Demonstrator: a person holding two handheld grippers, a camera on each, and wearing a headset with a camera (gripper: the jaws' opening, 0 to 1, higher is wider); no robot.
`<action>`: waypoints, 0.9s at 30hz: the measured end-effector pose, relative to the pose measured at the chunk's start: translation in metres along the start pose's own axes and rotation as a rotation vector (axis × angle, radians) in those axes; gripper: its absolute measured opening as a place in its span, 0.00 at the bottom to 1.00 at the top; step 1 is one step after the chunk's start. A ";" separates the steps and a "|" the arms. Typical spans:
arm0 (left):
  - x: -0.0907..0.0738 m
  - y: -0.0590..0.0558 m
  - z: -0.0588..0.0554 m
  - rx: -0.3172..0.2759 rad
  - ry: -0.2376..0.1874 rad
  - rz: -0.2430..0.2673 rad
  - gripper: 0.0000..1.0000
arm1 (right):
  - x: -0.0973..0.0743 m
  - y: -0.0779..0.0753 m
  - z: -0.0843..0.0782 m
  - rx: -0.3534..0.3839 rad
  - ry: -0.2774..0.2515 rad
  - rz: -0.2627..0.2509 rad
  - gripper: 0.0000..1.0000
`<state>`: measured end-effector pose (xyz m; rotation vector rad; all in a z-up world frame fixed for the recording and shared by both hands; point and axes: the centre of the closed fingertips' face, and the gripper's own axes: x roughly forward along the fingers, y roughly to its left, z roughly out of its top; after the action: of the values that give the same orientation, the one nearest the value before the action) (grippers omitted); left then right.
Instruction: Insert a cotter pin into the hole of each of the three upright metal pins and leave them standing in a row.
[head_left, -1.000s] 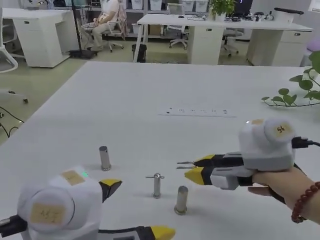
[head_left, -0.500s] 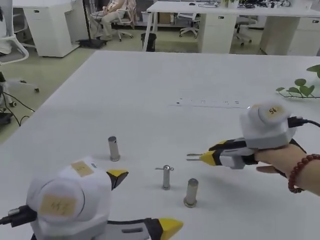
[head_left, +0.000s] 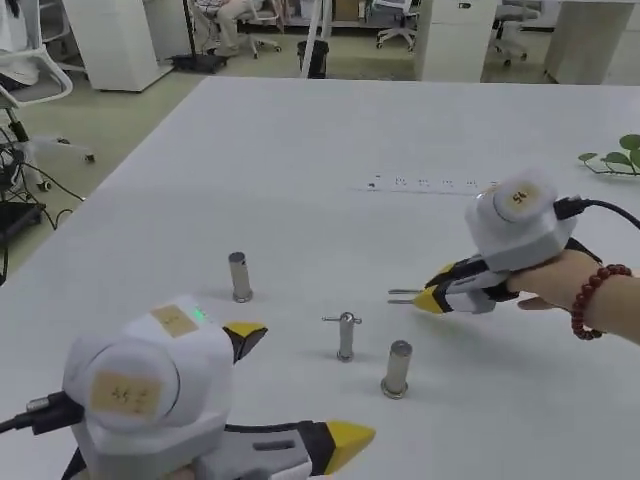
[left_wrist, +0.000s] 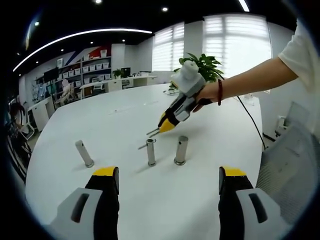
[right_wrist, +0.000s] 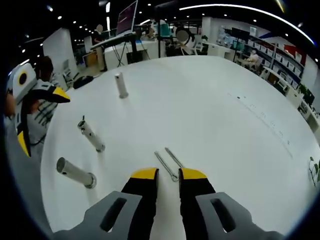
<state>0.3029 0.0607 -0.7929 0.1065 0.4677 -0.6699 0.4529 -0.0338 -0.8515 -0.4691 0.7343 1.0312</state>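
Note:
Three upright metal pins stand on the white table (head_left: 300, 160): a left pin (head_left: 239, 276), a middle pin (head_left: 346, 338) and a right pin (head_left: 397, 368). A cotter pin (head_left: 336, 319) crosses the top of the middle pin. My right gripper (head_left: 425, 298) hovers to the right of the middle pin, shut on another cotter pin (head_left: 402, 296) that points left; the right gripper view shows this cotter pin (right_wrist: 170, 161) sticking out between the jaws. My left gripper (head_left: 300, 385) hangs open near the table's front edge with nothing in it, facing the pins (left_wrist: 150, 152).
A white power strip (head_left: 430, 184) lies across the middle of the table. Plant leaves (head_left: 612, 160) reach in at the right edge. Desks and office chairs stand on the floor beyond the table.
The head camera has tilted down, so everything sits higher in the picture. My right gripper with its cotter pin holds about the same place beside the middle pin. The left gripper stays open.

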 end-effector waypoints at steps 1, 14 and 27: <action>0.000 0.000 -0.001 -0.002 0.003 0.000 0.82 | 0.001 0.000 0.000 -0.003 0.007 0.001 0.17; -0.002 0.003 -0.002 -0.001 0.008 0.008 0.80 | 0.008 -0.001 -0.007 -0.106 0.126 0.042 0.13; -0.002 -0.002 -0.001 0.003 0.009 -0.008 0.78 | 0.010 -0.001 -0.006 -0.171 0.223 0.103 0.11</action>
<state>0.2998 0.0605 -0.7928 0.1106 0.4758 -0.6781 0.4552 -0.0328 -0.8631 -0.7086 0.8793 1.1556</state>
